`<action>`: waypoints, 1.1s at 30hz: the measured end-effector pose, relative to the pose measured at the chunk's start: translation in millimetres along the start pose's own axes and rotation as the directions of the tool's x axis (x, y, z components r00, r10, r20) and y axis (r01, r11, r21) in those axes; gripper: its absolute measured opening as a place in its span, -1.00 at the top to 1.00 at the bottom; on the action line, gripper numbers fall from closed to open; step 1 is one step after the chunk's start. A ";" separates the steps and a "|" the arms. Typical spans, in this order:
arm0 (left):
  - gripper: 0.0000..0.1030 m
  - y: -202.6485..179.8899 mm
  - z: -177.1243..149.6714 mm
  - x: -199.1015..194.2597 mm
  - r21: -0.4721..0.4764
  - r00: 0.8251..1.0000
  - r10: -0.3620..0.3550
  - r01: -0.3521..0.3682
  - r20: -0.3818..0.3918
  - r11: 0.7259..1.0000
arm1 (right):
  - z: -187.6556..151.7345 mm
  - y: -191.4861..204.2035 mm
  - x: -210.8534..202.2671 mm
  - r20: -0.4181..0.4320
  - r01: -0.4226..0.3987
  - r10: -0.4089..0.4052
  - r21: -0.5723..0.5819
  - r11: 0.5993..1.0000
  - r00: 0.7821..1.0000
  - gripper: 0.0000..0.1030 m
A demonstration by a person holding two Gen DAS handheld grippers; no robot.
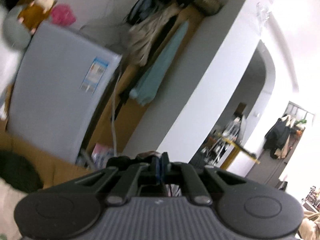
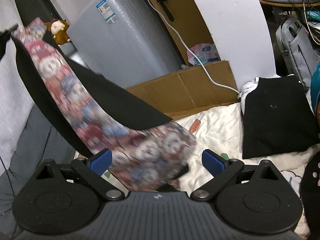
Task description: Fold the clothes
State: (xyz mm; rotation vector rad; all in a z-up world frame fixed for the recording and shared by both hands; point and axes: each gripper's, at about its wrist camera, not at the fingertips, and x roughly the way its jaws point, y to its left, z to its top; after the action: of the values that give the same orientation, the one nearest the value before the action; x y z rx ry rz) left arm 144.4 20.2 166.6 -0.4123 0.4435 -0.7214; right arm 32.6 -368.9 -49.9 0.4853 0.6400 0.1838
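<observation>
A black garment with a red, blue and white patterned panel [image 2: 84, 108] hangs stretched from the upper left down to my right gripper [image 2: 157, 161]. The right gripper is open; the cloth's lower end drapes between its blue pads [image 2: 101, 161] and is blurred. My left gripper [image 1: 160, 167] is shut on a fold of the same garment [image 1: 147, 155], raised high and pointing at the room. A folded black garment [image 2: 276, 116] lies on the white quilt [image 2: 218, 132] at the right.
A grey appliance [image 2: 124, 40] stands behind the bed, with a cardboard box [image 2: 186, 92] and a white cable [image 2: 202, 66] beside it. A plush toy [image 2: 60, 31] sits at the left. A grey backpack [image 2: 296, 48] is at the right.
</observation>
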 end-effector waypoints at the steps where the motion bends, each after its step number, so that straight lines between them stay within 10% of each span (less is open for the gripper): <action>1: 0.96 8.4 -11.4 -2.9 -0.009 1.000 0.012 -0.012 -0.024 1.000 | -0.8 0.1 0.5 -0.002 0.002 -0.002 0.000 1.000 1.000 -0.92; 13: 0.96 108.1 -38.8 -50.4 -0.085 0.970 0.234 -0.240 -0.071 0.967 | -13.1 16.2 16.5 -0.052 0.004 -0.005 -0.035 0.999 0.999 -0.92; 33: 0.96 271.6 11.9 -140.0 -0.228 0.857 0.516 -0.499 0.015 0.836 | -28.1 68.4 52.5 -0.126 0.020 -0.037 -0.129 0.991 0.991 -0.92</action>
State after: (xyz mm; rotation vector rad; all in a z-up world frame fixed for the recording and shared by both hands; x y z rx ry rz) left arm 202.3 305.8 74.0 -0.4984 0.5343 -0.1345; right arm 55.8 -282.3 -63.7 0.3432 0.7560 0.2287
